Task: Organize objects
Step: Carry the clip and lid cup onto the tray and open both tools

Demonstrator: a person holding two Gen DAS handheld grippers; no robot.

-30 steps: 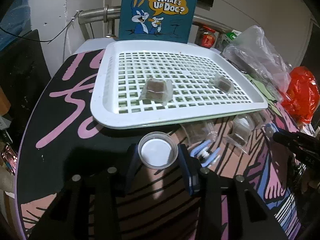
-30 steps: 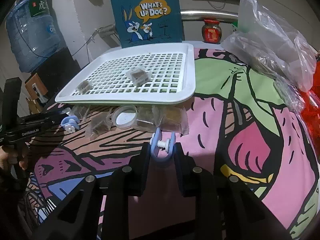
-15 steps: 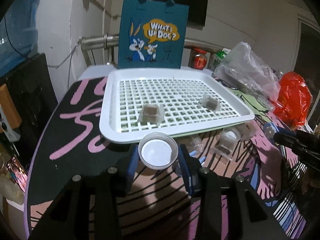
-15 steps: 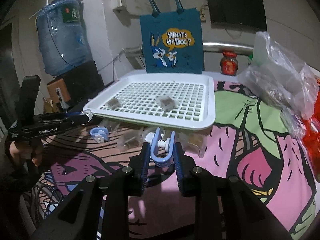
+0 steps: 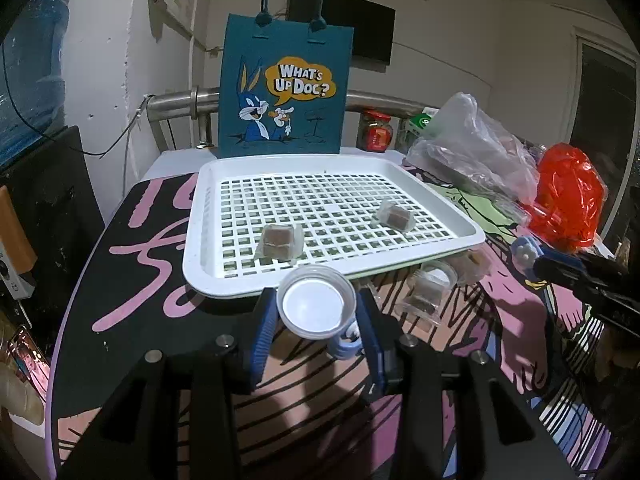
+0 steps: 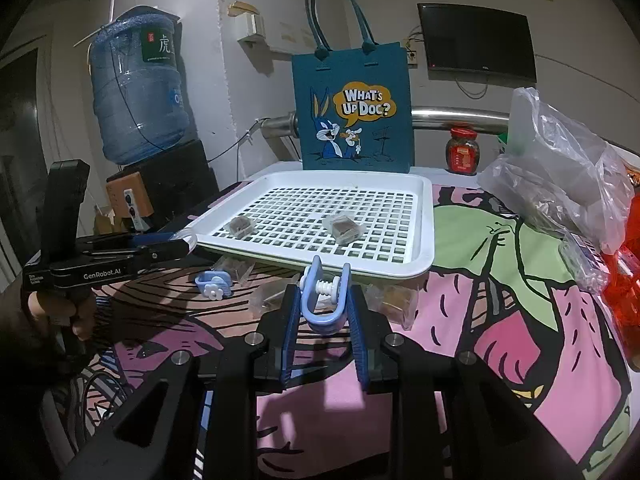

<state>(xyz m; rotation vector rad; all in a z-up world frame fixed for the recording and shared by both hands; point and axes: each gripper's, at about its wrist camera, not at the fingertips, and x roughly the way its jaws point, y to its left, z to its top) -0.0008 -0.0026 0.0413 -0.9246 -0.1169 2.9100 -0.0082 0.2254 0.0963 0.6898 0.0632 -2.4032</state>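
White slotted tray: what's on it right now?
On the white slotted tray lie two wrapped brown cubes. Nothing else shows on its grid; whatever lies underneath is mostly hidden.

The teal felt tote bag with two handles [image 6: 352, 120], standing at the far edge of the table, carries "WHAT'S UP DOC?" in white letters on a yellow speech bubble beside a cartoon rabbit. The black left gripper [image 6: 182, 242] reads "GenRobot.AI" in white along its side (smaller print beside it is illegible). The big blue water bottle [image 6: 138, 96] at far left bears a green label with the Chinese character "虎".
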